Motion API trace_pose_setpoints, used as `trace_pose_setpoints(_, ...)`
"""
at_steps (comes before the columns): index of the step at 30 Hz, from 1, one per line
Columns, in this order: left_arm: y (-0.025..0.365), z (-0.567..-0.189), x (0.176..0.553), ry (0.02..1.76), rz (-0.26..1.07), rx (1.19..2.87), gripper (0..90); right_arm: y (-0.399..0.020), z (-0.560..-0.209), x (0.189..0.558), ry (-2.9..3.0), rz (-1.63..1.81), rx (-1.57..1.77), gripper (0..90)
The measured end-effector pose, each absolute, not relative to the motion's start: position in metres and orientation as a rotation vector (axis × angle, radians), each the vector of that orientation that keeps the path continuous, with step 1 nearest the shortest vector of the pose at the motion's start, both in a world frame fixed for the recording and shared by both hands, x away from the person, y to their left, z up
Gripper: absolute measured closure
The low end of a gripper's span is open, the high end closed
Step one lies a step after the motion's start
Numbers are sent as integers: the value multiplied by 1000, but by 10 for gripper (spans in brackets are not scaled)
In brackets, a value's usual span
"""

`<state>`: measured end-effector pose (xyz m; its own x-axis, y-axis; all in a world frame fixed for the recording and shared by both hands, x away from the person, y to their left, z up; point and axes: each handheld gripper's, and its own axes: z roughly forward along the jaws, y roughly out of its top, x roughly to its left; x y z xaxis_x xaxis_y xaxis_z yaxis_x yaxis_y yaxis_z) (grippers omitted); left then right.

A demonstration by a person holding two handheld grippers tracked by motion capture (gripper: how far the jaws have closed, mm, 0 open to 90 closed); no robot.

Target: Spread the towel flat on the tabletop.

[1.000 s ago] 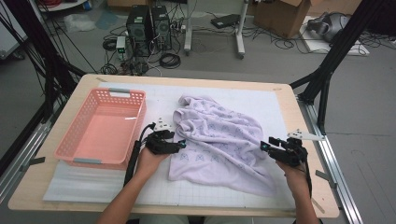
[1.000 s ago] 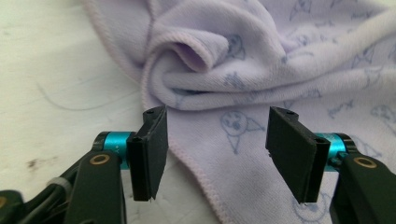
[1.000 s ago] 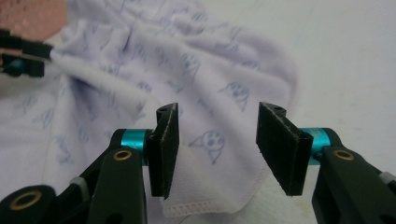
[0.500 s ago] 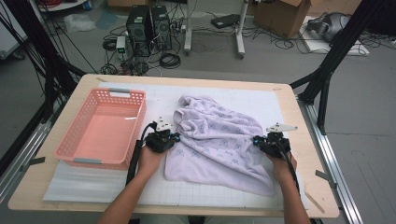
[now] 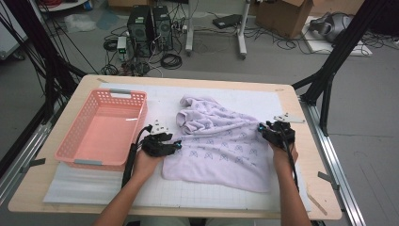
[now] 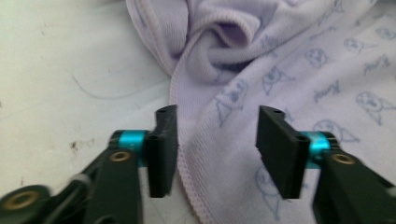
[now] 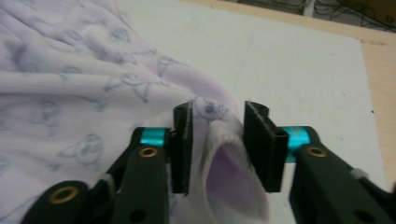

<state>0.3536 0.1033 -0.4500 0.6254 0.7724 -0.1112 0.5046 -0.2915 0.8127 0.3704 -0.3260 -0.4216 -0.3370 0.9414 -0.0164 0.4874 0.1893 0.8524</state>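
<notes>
High view first: a lilac towel printed with small blue figures lies rumpled on the white mat that covers the wooden table. Its far end is bunched into folds and its near part is spread flatter. A pink basket stands on the mat to the left of the towel, just beside the left gripper. That gripper sits at the towel's left edge, held from below by the person's left hand. The right gripper sits at the towel's right edge, with the right hand behind it. From this height the jaws are too small to read.

Left gripper view: the two black jaws stand well apart, having just been opening. The towel's stitched hem runs up between them. The left jaw is over bare mat right at the hem and the right jaw over the cloth; neither pad presses on it.

Right gripper view: the jaws have likewise just been opening. A raised fold of the towel's edge stands between them. It seems to brush the left pad, though the blur leaves that unsure, and a gap shows at the right pad.
</notes>
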Motion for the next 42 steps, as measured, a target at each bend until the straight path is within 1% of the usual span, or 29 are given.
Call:
trace_pose_setpoints(2,103,-451,357,1033,372,1955,443,-329,-416,357,1907,1101,1339,537)
trace_pose_setpoints(5,101,-450,363,1026,355,1925,428,-333,-412,337,1983,1171,1320,477)
trace_pose_setpoints(8,98,-450,370,1025,349,1932,429,-338,-421,318,2072,1155,1266,479)
trace_pose_setpoints(10,94,-452,373,1033,331,1965,443,-342,-432,315,2131,1103,1279,476)
trace_pose_setpoints(11,92,-451,372,1019,354,1990,464,-343,-436,316,2154,1085,1293,476)
trace_pose_setpoints(12,90,-451,371,1005,368,2006,529,-343,-441,318,2189,1072,1285,494)
trace_pose_setpoints(13,91,-450,370,980,382,2030,660,-341,-444,320,2231,1050,1258,511)
trace_pose_setpoints(14,93,-450,371,972,329,2027,772,-337,-447,322,2260,1020,1242,511)
trace_pose_setpoints(15,94,-449,370,983,327,2026,838,-334,-447,323,2253,1016,1213,577)
trace_pose_setpoints(16,94,-448,369,984,338,2034,843,-331,-447,325,2263,1012,1215,626)
trace_pose_setpoints(17,95,-447,368,991,359,2028,845,-329,-446,326,2278,1017,1204,783)
trace_pose_setpoints(18,97,-446,367,998,381,2021,846,-326,-446,328,2312,1032,1168,866)
trace_pose_setpoints(20,102,-444,366,1014,422,2003,846,-319,-445,333,2318,980,1092,879)
trace_pose_setpoints(24,107,-443,368,1068,475,1943,847,-313,-447,351,2220,991,1162,883)
trace_pose_setpoints(27,105,-447,369,1073,431,1958,832,-311,-448,362,2136,979,1219,883)
trace_pose_setpoints(28,105,-448,368,1070,418,1960,792,-311,-447,362,2113,981,1246,882)
trace_pose_setpoints(29,105,-448,365,1067,409,1952,699,-311,-447,362,2101,984,1259,868)
trace_pose_setpoints(30,106,-447,362,1062,399,1952,624,-311,-447,361,2104,983,1280,814)
trace_pose_setpoints(31,107,-446,359,1056,393,1964,570,-311,-447,359,2104,966,1284,705)
trace_pose_setpoints(32,106,-444,355,1044,396,1981,522,-312,-446,356,2087,957,1286,668)
trace_pose_setpoints(34,106,-441,346,1008,417,1978,502,-318,-442,347,2082,1018,1290,589)
trace_pose_setpoints(36,110,-440,338,994,416,1975,473,-323,-436,338,2084,1055,1273,555)
trace_pose_setpoints(39,116,-441,330,1006,413,1977,459,-331,-427,322,2088,1099,1249,530)
trace_pose_setpoints(42,123,-445,323,1021,374,1987,449,-337,-428,306,2113,1137,1247,525)
